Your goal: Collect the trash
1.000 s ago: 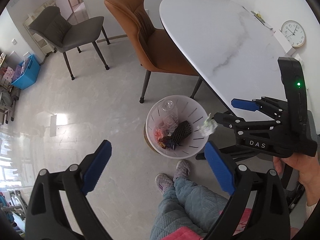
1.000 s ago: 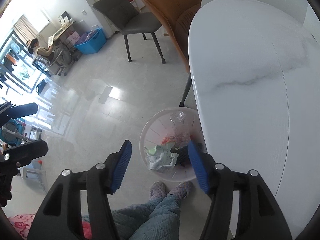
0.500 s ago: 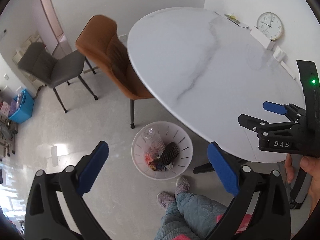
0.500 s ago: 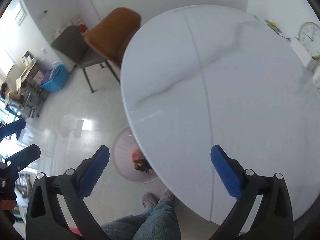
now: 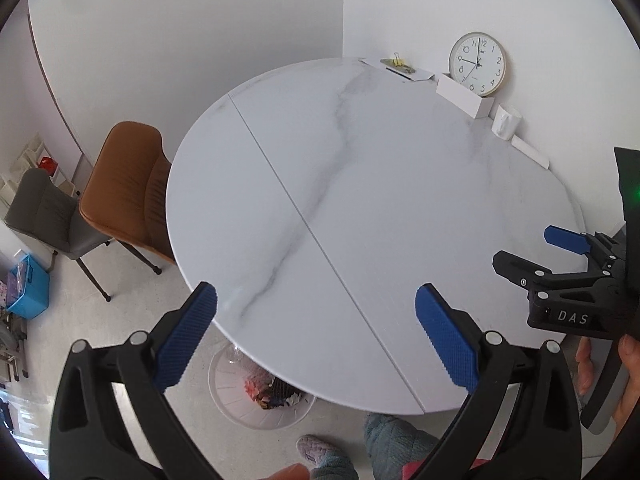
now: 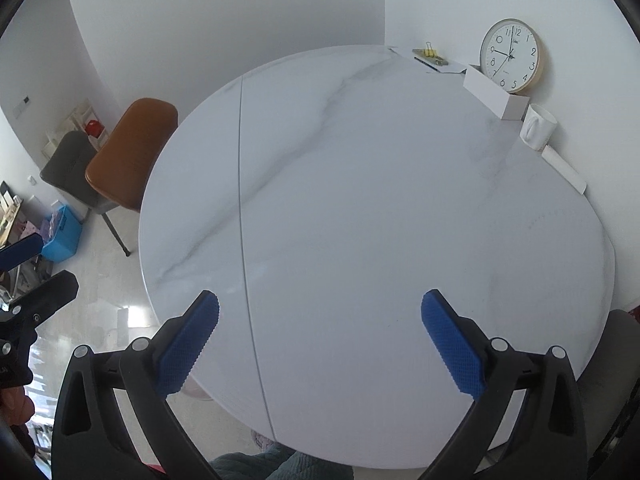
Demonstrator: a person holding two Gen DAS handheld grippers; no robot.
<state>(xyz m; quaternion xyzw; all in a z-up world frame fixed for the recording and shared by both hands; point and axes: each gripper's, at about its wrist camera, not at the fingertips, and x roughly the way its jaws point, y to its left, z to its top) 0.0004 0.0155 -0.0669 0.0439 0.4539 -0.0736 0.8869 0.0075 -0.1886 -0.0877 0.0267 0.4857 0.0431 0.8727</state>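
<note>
A white slotted trash basket (image 5: 236, 396) stands on the floor, partly hidden under the near edge of the round white marble table (image 5: 360, 208). It holds several pieces of trash (image 5: 272, 392). My left gripper (image 5: 316, 336) is open and empty above the table's near edge. My right gripper (image 6: 320, 340) is open and empty over the table top; it also shows in the left wrist view (image 5: 536, 256) at the right.
At the table's far right edge stand a wall clock (image 6: 510, 56), a white box (image 6: 494, 92), a white mug (image 6: 538, 126) and papers with a binder clip (image 6: 434, 58). An orange chair (image 5: 124, 188) and a grey chair (image 5: 44, 216) stand to the left, and a blue bin (image 5: 28, 288) sits on the floor.
Both grippers have risen and tilted up from the basket to face the table top. The crumpled white paper seen at the right gripper one second ago is no longer in it.
</note>
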